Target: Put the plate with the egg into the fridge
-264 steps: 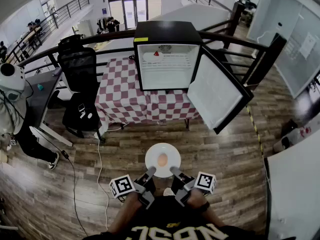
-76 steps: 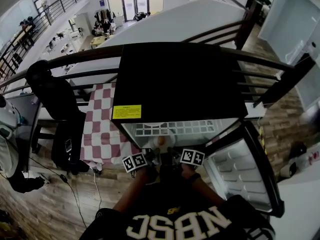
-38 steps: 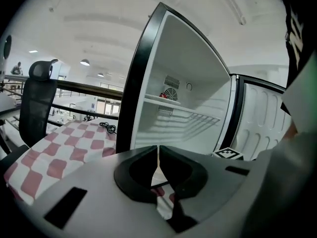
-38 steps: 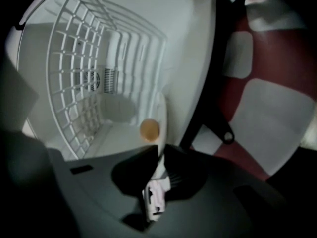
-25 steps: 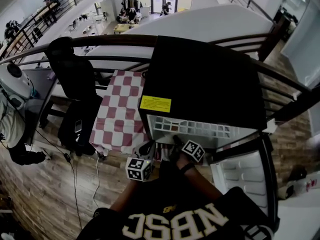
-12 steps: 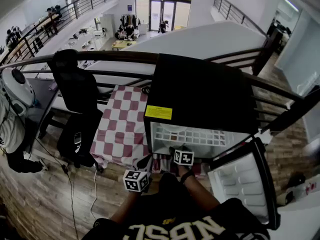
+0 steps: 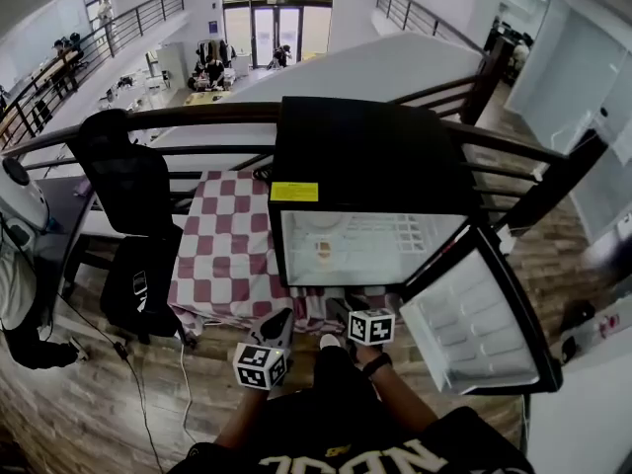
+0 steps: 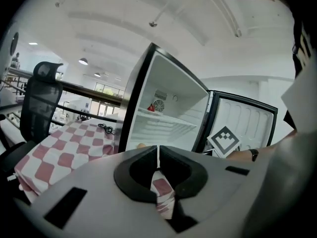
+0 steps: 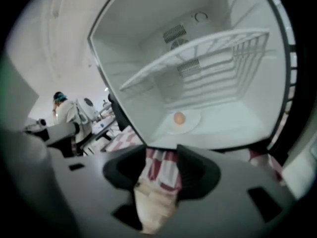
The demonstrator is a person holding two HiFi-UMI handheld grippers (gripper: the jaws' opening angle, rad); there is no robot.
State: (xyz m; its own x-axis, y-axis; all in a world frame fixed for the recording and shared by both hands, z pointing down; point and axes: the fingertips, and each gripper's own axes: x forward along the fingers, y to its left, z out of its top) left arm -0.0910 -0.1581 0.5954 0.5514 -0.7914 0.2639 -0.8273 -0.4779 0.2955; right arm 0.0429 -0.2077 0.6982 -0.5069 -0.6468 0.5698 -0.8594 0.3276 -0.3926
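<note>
The white plate (image 7: 314, 258) with the brown egg (image 7: 323, 249) lies on the floor of the open black fridge (image 7: 365, 156), under its wire shelf (image 9: 198, 53). In the right gripper view the plate (image 9: 190, 123) and egg (image 9: 179, 118) sit deep inside, well beyond my jaws. My right gripper (image 7: 336, 310) (image 9: 161, 157) hangs open in front of the fridge mouth; its jaws have just been closing and nothing is between them. My left gripper (image 7: 279, 324) (image 8: 158, 152) is shut and empty, out to the left of the fridge opening.
The fridge door (image 7: 474, 314) stands open to the right. The fridge rests on a table with a red-and-white checked cloth (image 7: 222, 255). A black office chair (image 7: 128, 181) and a person (image 7: 15, 255) are at the left. A dark railing (image 7: 178, 117) runs behind.
Both grippers have drawn back from the fridge mouth towards the person. The plate with the egg stays inside. The head view now looks into the fridge.
</note>
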